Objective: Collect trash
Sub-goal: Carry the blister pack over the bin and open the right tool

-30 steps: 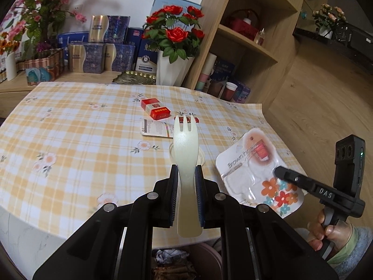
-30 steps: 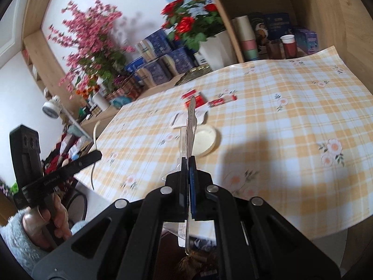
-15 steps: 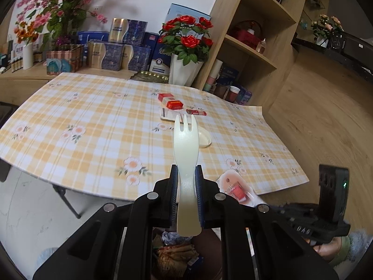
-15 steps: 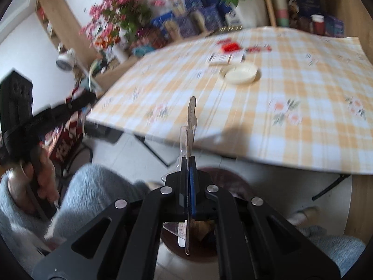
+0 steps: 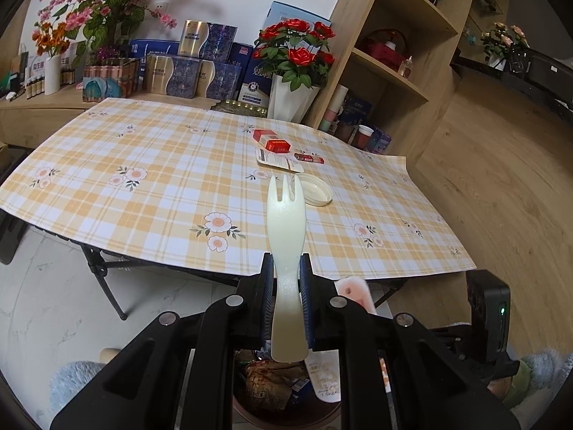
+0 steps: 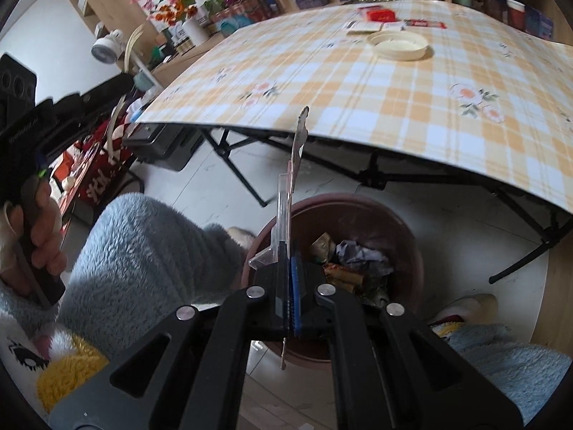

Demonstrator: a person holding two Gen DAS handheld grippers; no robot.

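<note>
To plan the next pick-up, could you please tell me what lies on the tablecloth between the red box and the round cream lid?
A flat white card lies between the red box and the cream lid, seen in the left wrist view.

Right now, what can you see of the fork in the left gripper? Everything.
The fork is cream, looks like matte plastic, one piece: short tines, one shorter or broken, on a broad flat body that narrows to a waist and flares into a rounded handle end. It stands upright in the left wrist view, tines away from the camera. The left gripper is shut on its waist, blue pads on both edges; nothing else touches it. It hangs off the table, over the brown bin below.
</note>
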